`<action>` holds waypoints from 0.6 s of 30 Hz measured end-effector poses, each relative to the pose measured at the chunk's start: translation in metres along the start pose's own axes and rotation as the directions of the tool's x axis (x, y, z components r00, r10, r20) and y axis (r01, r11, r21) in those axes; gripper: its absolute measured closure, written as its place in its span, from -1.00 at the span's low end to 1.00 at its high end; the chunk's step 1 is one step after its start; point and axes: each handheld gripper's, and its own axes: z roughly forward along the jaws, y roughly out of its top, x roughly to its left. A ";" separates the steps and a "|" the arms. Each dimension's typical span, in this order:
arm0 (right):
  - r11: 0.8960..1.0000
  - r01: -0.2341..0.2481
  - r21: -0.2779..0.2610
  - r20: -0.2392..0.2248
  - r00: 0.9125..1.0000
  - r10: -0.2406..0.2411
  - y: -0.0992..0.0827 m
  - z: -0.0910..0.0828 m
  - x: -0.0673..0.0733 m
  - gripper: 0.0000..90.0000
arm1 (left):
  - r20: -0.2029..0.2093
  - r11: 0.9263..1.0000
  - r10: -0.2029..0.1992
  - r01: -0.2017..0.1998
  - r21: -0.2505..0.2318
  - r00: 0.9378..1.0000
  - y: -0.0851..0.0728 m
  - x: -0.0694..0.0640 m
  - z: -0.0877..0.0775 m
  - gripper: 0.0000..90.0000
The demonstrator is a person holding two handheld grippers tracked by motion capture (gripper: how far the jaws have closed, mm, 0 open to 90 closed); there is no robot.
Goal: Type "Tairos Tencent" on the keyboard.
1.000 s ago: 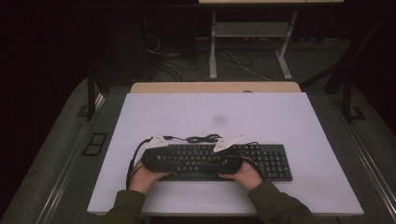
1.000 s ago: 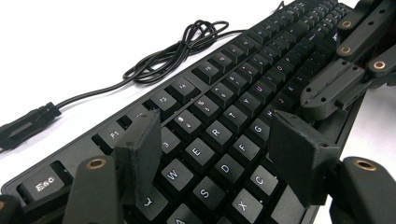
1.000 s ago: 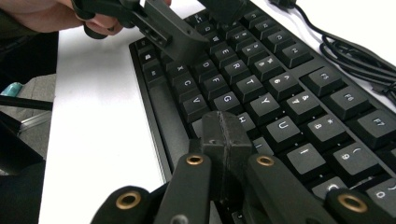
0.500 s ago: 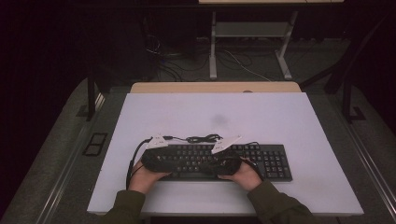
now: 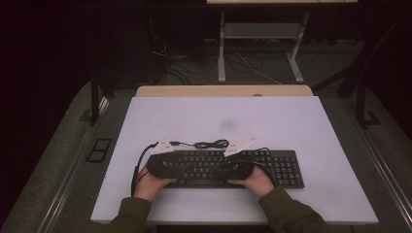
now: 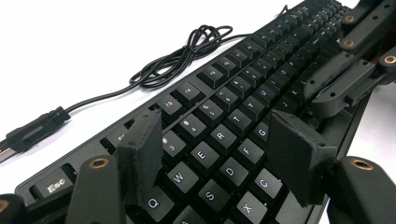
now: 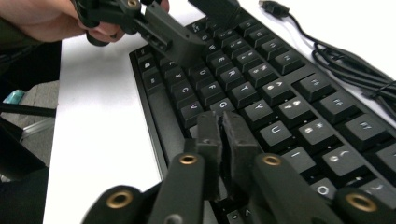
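Your sleeves: come in at the near edge of the counter (image 5: pixel 340 145), forearms angled in twd the keyboard (image 5: pixel 284 170).
Your hands: left hand (image 5: pixel 150 180) and right hand (image 5: pixel 255 180) sit at the keyboard's near edge, prob. for a steady base while you work the keys.
Left claw (image 6: pixel 219 158): jaws stand apart, nothing between them, pads hang over the W-E-R-D area w/o pinching a key. Looks like a hover/aim pose, not a grip.
Right claw (image 7: pixel 221 140): jaws nearly together w/ a thin slit; they've just been opening a bit, nothing between them. Narrow tip sits by the G/H keys, which suits poking one key w/o hitting neighbours. Can't tell if it touches a cap.
Keyboard: black, lies flat on the near half of the counter, long side parallel to you, numpad end to your right.
Cable (image 5: pixel 211 144): runs from the keyboard's far edge, bunched in a loose coil just behind it; plug (image 6: pixel 32 133) lies loose on the counter, i.e. not connected.
Far: counter's far half bare; floor cables (image 5: pixel 243 63) beyond.
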 end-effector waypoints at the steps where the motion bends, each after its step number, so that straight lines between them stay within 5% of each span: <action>1: 1.000 0.004 -0.005 0.001 1.000 -0.004 0.000 -0.001 -0.001 0.79 | 0.000 1.000 0.002 -0.002 0.000 1.000 0.000 0.000 0.000 -0.18; 10: 0.999 -0.015 -0.041 0.009 1.000 0.015 0.001 -0.008 -0.006 0.48 | 0.004 1.000 0.009 -0.009 0.003 1.000 0.003 -0.002 0.003 -0.05; 18: 0.997 -0.033 -0.065 0.020 0.999 0.035 0.001 -0.016 -0.011 0.10 | 0.018 1.000 0.021 -0.021 0.006 1.000 0.007 -0.007 0.007 0.26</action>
